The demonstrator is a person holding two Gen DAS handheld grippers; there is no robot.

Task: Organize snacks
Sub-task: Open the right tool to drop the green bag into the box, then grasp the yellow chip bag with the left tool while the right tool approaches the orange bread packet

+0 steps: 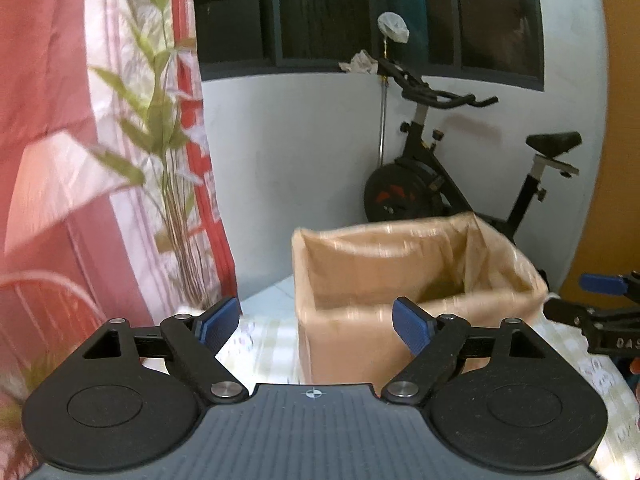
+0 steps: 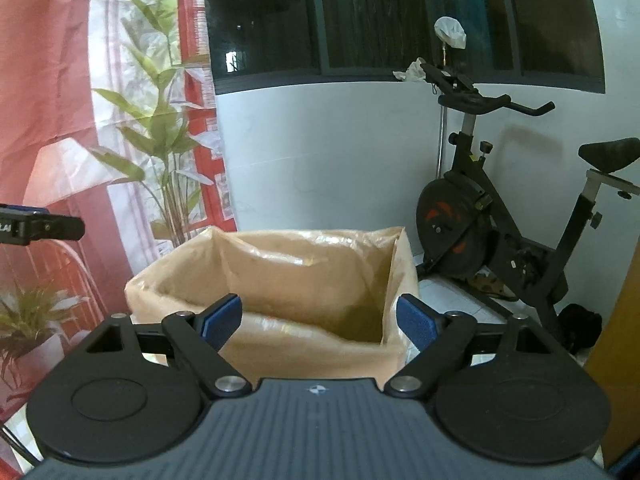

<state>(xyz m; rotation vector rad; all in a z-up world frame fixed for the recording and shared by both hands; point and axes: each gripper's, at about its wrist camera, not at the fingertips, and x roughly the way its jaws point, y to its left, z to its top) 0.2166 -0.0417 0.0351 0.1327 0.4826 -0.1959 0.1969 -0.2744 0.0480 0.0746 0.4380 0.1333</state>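
An open cardboard box (image 1: 360, 344) lined with a clear plastic bag stands on a table with a pale checked cloth (image 1: 264, 344). My left gripper (image 1: 316, 324) hangs in front of the box's near left corner, jaws wide apart with nothing between them. In the right wrist view the same box (image 2: 312, 354) fills the centre, and my right gripper (image 2: 318, 320) is open over its near rim, empty. The box's inside looks bare where it shows. No snack is in sight in either view. The right gripper's tip (image 1: 600, 312) shows at the left view's right edge, and the left gripper's tip (image 2: 40, 224) at the right view's left edge.
A black exercise bike (image 2: 500, 232) stands behind the box to the right, against a white wall under a dark window. A red and white curtain (image 1: 48, 120) and leafy plants (image 2: 160, 132) are on the left. An orange panel (image 2: 616, 360) borders the right.
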